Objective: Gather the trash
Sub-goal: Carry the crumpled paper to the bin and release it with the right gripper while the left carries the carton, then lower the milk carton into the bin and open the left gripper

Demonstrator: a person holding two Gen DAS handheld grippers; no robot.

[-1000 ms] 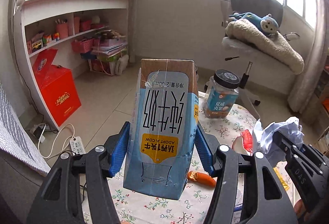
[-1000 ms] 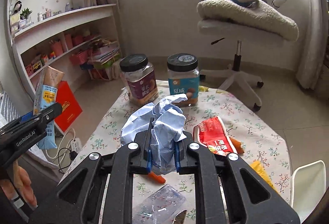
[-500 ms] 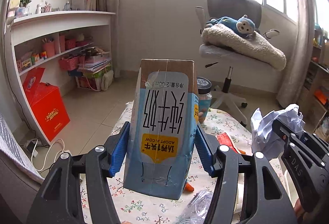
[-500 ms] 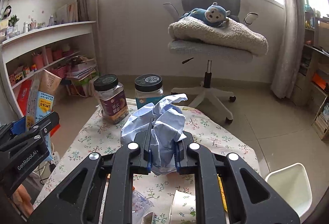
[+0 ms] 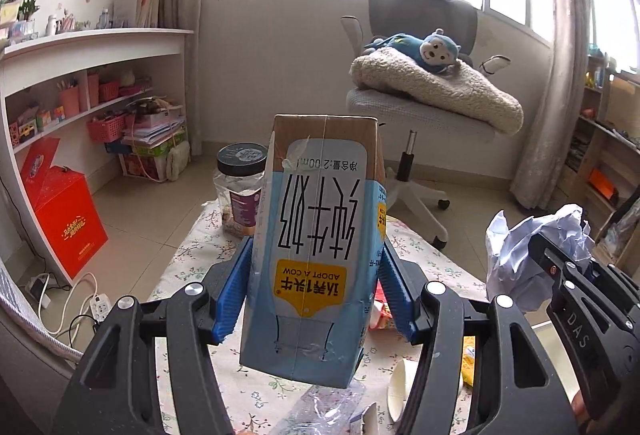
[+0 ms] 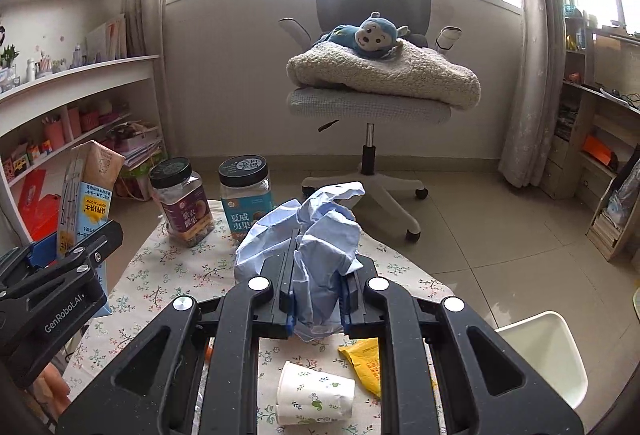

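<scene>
My left gripper [image 5: 314, 255] is shut on a blue and brown milk carton [image 5: 316, 243], held upside down between the blue pads above the table. In the right wrist view the carton [image 6: 86, 203] and the left gripper [image 6: 80, 255] show at the left edge. My right gripper [image 6: 318, 275] is shut on a crumpled ball of light blue paper [image 6: 320, 235]. That paper [image 5: 516, 255] also appears at the right of the left wrist view. Below the grippers, a paper cup [image 6: 316, 399] on its side and a yellow wrapper [image 6: 364, 363] lie on the floral tablecloth [image 6: 176, 275].
Two black-lidded jars [image 6: 184, 203] [image 6: 246, 191] stand at the table's far end. A white bin [image 6: 540, 347] sits on the floor at the lower right. An office chair [image 6: 372, 75] with a blanket and plush toy stands beyond the table. Shelves line the left wall.
Both views have swung to the right, bringing the chair toward the centre. The white bin and the paper cup have come further into the right wrist view. Both grips are unchanged.
</scene>
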